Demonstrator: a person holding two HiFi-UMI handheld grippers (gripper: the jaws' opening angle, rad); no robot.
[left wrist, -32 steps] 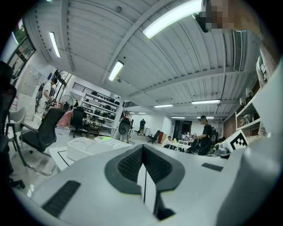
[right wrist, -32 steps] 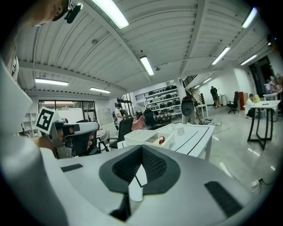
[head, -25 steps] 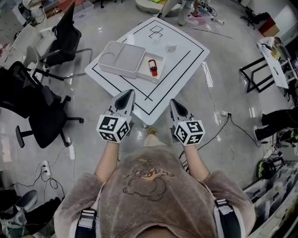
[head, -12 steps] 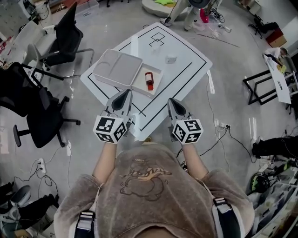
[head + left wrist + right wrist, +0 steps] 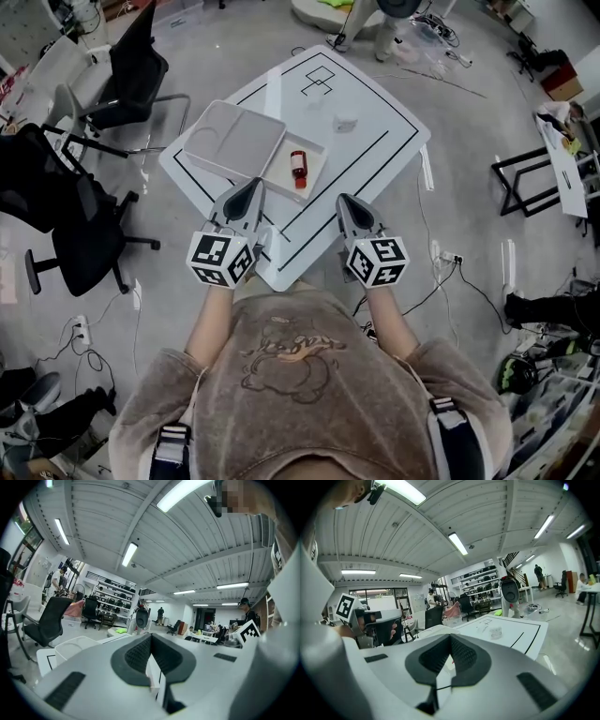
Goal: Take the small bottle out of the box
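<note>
A small red bottle (image 5: 298,165) lies in the tray of an open white box (image 5: 317,169) on the white table (image 5: 375,141). The box's lid (image 5: 234,141) lies flat to the tray's left. My left gripper (image 5: 254,185) is shut and empty, its tip just short of the tray's near edge. My right gripper (image 5: 342,200) is also shut and empty, over the table's near corner, right of the box. In the left gripper view the jaws (image 5: 151,637) meet, with the box (image 5: 77,644) ahead at left. The right gripper view shows closed jaws (image 5: 451,637).
A small clear object (image 5: 345,122) sits on the table beyond the box. Black office chairs (image 5: 84,230) stand left of the table, another chair (image 5: 131,75) farther back. A black frame (image 5: 525,173) stands at right. Cables (image 5: 450,258) lie on the floor.
Both grippers have moved forward from the table's near edge to over its corner, nearer the box. The jaws stayed shut; box and bottle have not moved.
</note>
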